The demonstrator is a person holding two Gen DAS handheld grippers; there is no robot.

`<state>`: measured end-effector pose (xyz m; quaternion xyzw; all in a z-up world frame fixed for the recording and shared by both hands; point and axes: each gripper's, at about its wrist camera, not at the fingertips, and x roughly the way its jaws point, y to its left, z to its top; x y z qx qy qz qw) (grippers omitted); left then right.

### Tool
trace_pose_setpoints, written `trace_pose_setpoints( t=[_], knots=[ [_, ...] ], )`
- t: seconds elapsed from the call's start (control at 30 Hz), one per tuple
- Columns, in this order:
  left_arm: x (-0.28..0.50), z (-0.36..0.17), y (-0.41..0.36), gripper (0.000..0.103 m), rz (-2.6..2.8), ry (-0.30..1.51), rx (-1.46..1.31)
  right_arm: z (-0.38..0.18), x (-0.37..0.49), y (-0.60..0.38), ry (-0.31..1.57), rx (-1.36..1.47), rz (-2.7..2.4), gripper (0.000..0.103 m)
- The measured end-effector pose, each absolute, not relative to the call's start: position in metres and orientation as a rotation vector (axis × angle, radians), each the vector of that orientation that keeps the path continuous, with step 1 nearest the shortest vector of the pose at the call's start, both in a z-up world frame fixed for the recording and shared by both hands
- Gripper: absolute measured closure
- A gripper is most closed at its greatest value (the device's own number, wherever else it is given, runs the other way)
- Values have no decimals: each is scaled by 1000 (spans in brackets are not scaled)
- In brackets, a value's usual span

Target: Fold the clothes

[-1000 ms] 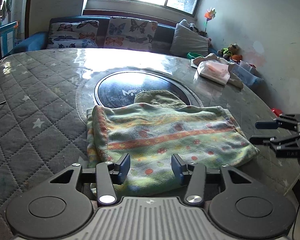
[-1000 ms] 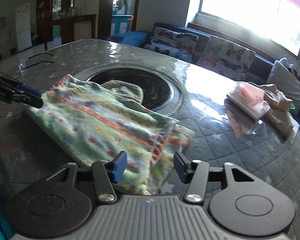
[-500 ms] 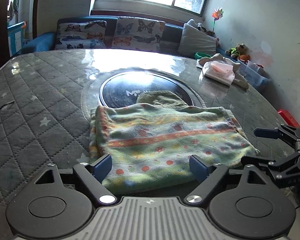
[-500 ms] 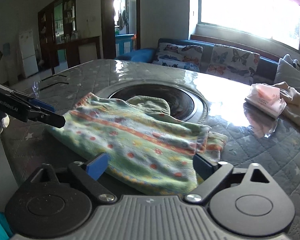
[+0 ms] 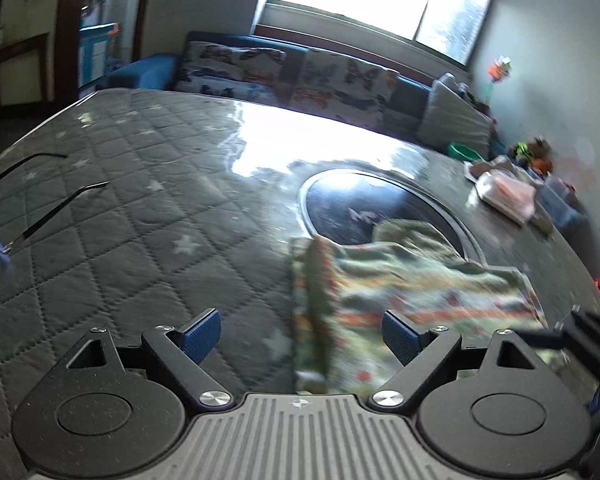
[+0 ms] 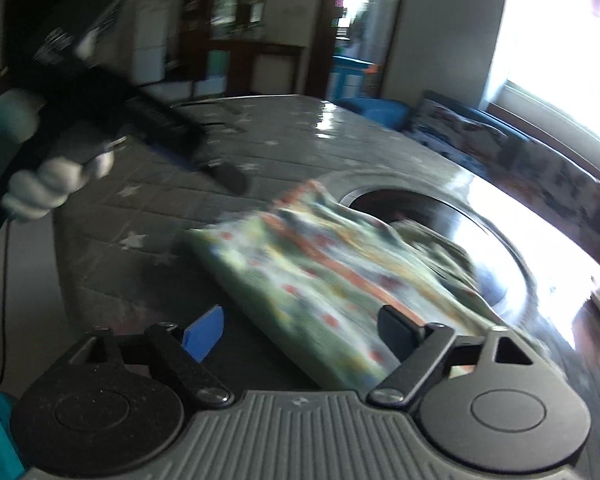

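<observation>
A folded green garment with orange stripes and red dots [image 5: 412,300] lies on the grey quilted table, partly over the dark round inset [image 5: 372,208]. It also shows in the right wrist view [image 6: 332,276]. My left gripper [image 5: 302,338] is open and empty, its jaws wide, at the garment's left edge near the table front. My right gripper [image 6: 300,330] is open and empty at the garment's near edge. The left gripper and the gloved hand holding it [image 6: 56,184] show blurred in the right wrist view. Both views are motion-blurred.
A pink package on a cloth pile [image 5: 508,196] lies at the table's far right. A sofa with butterfly cushions [image 5: 300,76] stands behind the table under a bright window. A blue box [image 5: 560,204] sits by the right wall.
Both grippers have opened wide and pulled back from the garment. The left gripper has swung left, so the garment now sits to its right. The right gripper's view has swung left too.
</observation>
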<state>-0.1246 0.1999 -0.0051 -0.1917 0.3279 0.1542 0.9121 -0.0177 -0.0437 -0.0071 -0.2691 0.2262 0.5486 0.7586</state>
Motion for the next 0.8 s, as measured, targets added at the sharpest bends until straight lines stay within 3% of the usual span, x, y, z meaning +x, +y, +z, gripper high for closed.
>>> trace_pose_setpoints(
  t=[0.4,0.53,0.67,0.8],
  knots=[
    [-120,-10,224,15,261,672,-538,-18,-53,31,428,-744,1336,48],
    [-117,-13,227,15,248,684,-586,-28,-62,43,402,-800,1335,62],
    [-115,-15,229,15,244,693,-622,-27,-55,42,422,-743,1317,84],
    [-112,-16,231,15,227,696,-686,-11,-40,31,471,-599,1332,89]
  ],
)
